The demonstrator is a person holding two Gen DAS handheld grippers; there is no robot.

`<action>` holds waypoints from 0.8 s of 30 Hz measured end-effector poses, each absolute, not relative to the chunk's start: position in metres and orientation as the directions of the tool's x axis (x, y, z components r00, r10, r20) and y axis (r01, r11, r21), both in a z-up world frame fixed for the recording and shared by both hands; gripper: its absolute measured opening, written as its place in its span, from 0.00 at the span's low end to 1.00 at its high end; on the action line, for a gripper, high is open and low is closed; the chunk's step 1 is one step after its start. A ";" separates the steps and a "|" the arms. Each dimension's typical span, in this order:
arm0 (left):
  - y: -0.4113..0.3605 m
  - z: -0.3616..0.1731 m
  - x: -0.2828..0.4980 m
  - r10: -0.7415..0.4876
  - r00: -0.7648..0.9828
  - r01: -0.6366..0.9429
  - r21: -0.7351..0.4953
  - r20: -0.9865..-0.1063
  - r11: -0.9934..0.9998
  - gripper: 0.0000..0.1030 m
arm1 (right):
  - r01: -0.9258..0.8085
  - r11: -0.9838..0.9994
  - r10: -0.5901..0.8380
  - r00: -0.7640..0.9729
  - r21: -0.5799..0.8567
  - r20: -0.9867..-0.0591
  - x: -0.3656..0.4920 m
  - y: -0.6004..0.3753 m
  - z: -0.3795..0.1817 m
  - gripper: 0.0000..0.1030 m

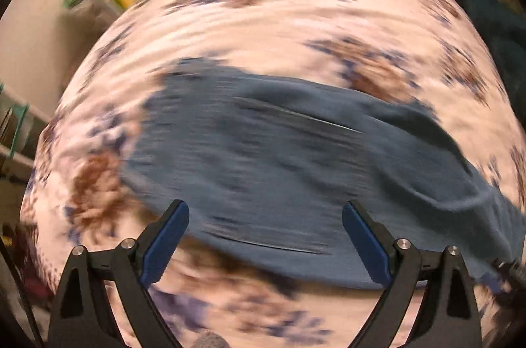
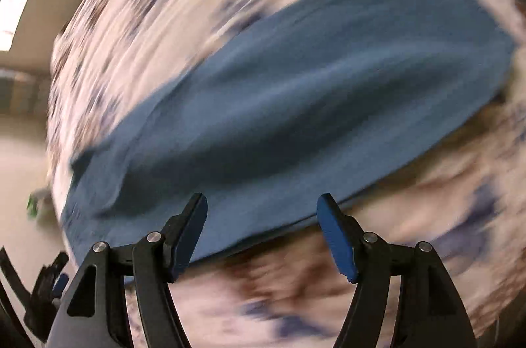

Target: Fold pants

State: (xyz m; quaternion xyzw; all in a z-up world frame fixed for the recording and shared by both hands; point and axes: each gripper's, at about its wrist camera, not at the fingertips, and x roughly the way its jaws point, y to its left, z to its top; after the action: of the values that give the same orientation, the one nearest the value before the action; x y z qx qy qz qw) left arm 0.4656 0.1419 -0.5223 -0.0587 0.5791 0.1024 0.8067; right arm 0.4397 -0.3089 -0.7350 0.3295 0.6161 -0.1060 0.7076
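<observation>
**Pants lying folded on the floral bedspread**

Pants, blue and folded into a long band, are lying flat across a floral bedspread. Both views are blurring. The left gripper is hovering above them, jaws wide and empty; the right gripper is likewise gaping, gripping nothing.

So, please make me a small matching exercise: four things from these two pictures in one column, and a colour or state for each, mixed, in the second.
1. pants
2. bedspread
3. left tool
4. pads

a. open, nothing between its fingers
b. blue cloth lying in folds on the bed
c. pale with brown and blue flowers
d. dark blue strips on black fingers

Pairs: 1-b, 2-c, 3-a, 4-d
</observation>
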 end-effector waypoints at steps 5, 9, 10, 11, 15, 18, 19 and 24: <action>0.245 -0.531 0.473 0.124 0.258 -0.367 0.021 -0.958 0.930 0.92 | 0.551 0.727 0.376 0.180 0.410 -0.909 0.447 -0.198 -0.753 0.69; 0.300 -0.544 0.480 0.069 0.230 -0.423 -0.036 -0.971 0.905 0.92 | 0.598 0.698 0.386 0.149 0.394 -0.911 0.440 -0.147 -0.757 0.68; 0.310 -0.547 0.482 0.046 0.228 -0.435 -0.059 -0.972 0.898 0.92 | 0.612 0.687 0.388 0.148 0.392 -0.910 0.437 -0.140 -0.757 0.66; 0.321 -0.555 0.485 0.026 0.219 -0.454 -0.078 -0.975 0.888 0.92 | 0.626 0.673 0.393 0.149 0.394 -0.908 0.434 -0.133 -0.758 0.65; 0.336 -0.592 0.497 -0.087 0.150 -0.464 -0.148 -0.985 0.873 0.92 | 0.653 0.663 0.378 0.132 0.367 -0.916 0.429 -0.112 -0.764 0.60; 0.328 -0.609 0.502 -0.180 0.144 -0.431 -0.226 -0.973 0.874 0.74 | 0.682 0.641 0.382 0.116 0.353 -0.917 0.442 -0.109 -0.774 0.47; 0.321 -0.608 0.503 -0.195 0.169 -0.399 -0.248 -0.966 0.883 0.43 | 0.686 0.635 0.384 0.118 0.355 -0.916 0.442 -0.107 -0.776 0.39; 0.289 -0.579 0.514 -0.118 0.266 -0.254 -0.187 -0.957 0.949 0.05 | 0.680 0.636 0.331 0.186 0.364 -0.925 0.441 -0.104 -0.772 0.10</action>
State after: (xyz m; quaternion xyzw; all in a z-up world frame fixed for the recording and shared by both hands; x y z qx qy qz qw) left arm 0.5142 0.2886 -0.5785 -0.1536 0.6042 0.0436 0.7806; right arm 0.4413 -0.1041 -0.7721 0.4052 0.6241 -0.1332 0.6547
